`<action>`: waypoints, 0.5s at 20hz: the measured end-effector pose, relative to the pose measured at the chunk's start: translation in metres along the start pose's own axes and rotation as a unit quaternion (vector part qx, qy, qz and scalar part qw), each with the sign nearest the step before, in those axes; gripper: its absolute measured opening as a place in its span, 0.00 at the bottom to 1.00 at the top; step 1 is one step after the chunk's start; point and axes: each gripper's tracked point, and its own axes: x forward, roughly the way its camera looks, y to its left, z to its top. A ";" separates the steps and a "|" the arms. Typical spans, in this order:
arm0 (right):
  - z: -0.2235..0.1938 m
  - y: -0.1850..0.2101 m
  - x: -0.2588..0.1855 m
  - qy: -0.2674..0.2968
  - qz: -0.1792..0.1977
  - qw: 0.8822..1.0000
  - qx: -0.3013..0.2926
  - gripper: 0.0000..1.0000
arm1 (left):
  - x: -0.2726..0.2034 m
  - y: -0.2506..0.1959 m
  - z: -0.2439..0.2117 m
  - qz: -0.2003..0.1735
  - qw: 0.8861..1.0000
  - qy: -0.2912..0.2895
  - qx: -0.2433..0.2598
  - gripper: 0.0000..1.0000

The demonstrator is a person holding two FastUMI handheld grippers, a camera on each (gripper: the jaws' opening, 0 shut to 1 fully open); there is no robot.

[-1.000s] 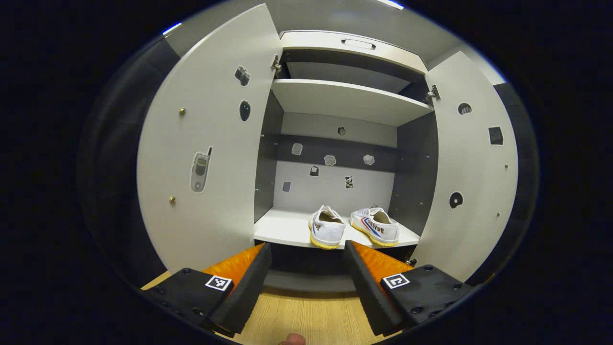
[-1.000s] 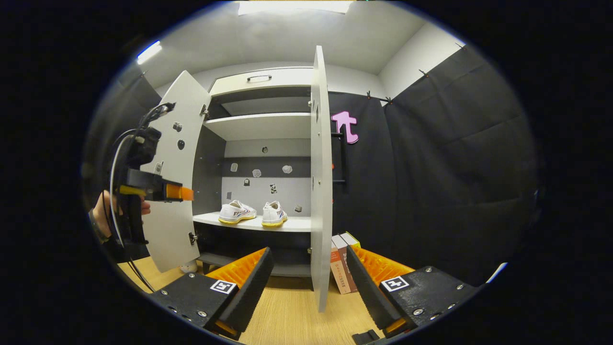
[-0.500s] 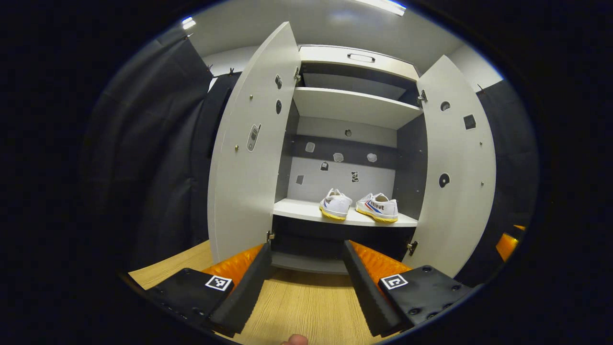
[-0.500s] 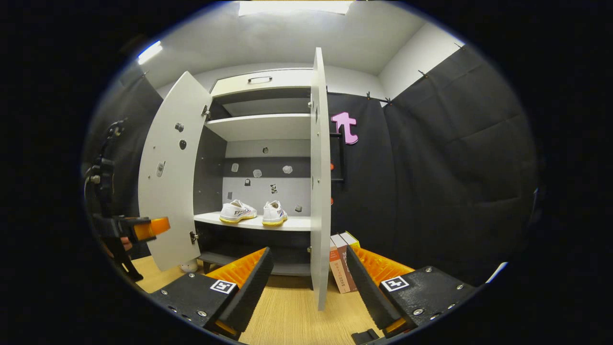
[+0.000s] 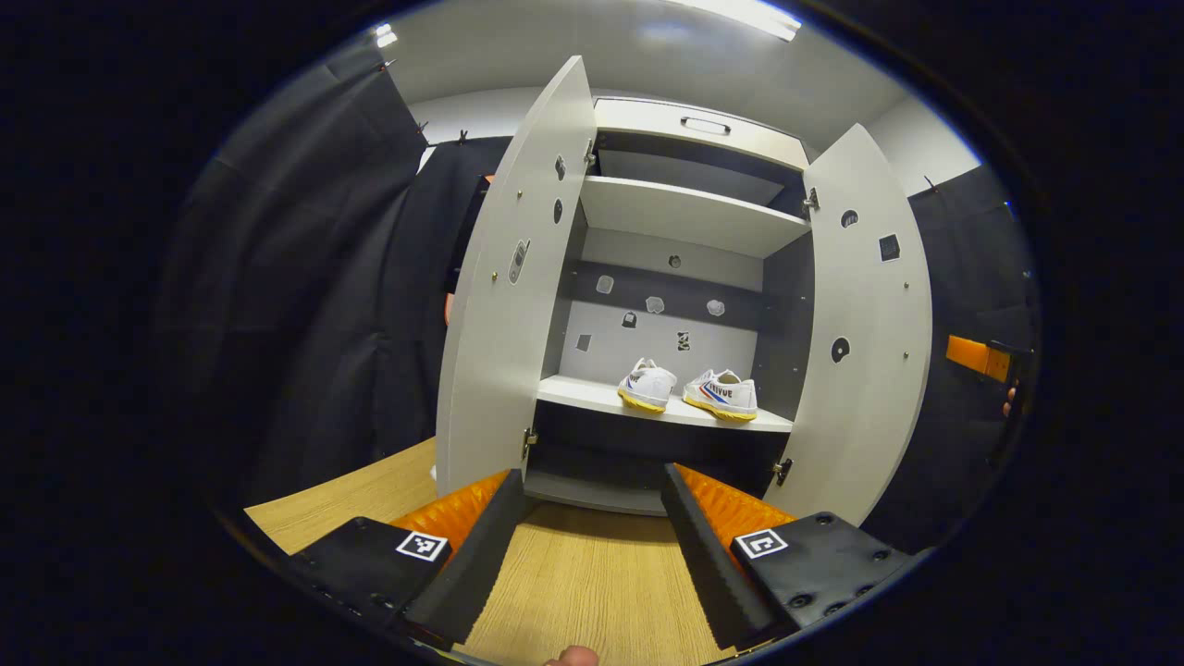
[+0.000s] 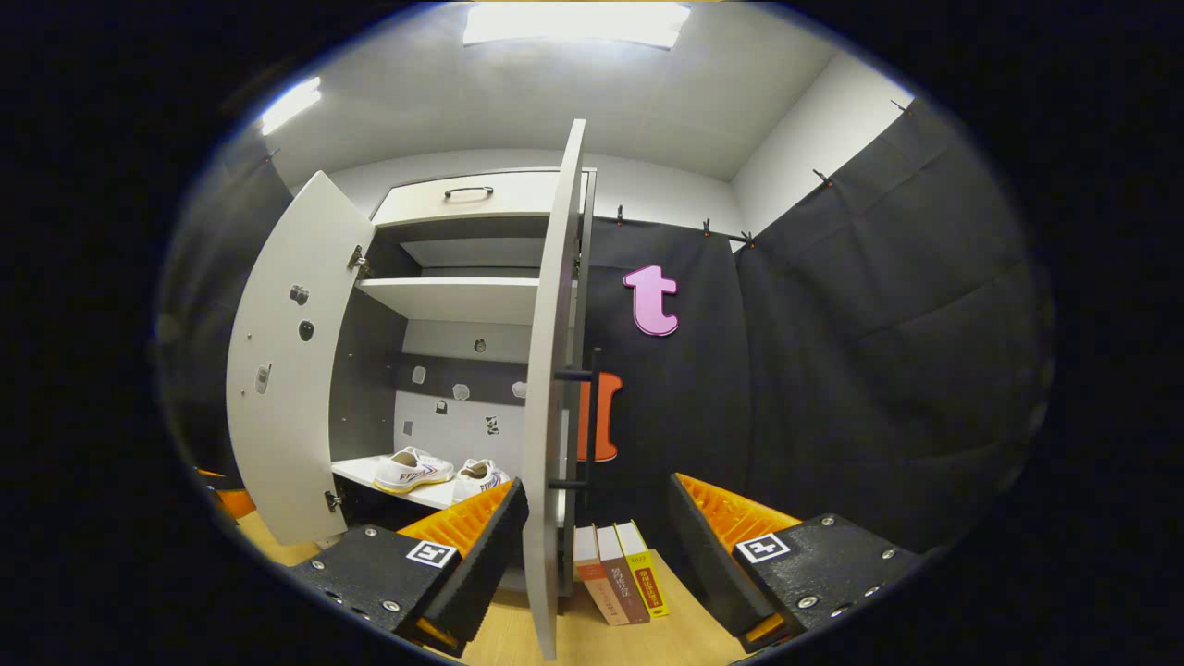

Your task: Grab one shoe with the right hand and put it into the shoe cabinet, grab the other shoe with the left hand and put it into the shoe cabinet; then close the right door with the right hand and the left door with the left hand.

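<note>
Both shoes (image 5: 689, 393) sit side by side on the lower shelf (image 5: 573, 396) of the cabinet (image 5: 689, 139), heels toward the opening, well ahead of the left gripper (image 5: 587, 546), whose fingers stand apart with nothing between them. That gripper hovers over the pale wood-grain floor (image 5: 592, 592), facing the open cabinet squarely. The left door (image 5: 513, 296) and right door (image 5: 869, 314) both swing wide open; each is a flat, matte grey-white panel with small stickers and metal studs on its inner face.

In the right gripper view, the right gripper (image 6: 592, 555) is also spread open and empty, placed at the free edge of the right door (image 6: 550, 398), which passes edge-on between its fingers without visibly touching either. A slim dark bar handle (image 6: 592, 425) runs down the door's outer side. The shoes (image 6: 435, 472) lie beyond and to the left of this gripper.

The shoes are white canvas with yellowish rubber soles and striped side markings. Three thin books (image 6: 620, 583) lean together on the floor just past the door.
</note>
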 end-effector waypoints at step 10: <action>0.009 -0.036 0.064 0.002 -0.036 0.999 -0.002 0.92 | -0.006 0.006 -0.003 0.003 1.000 0.004 0.025 0.96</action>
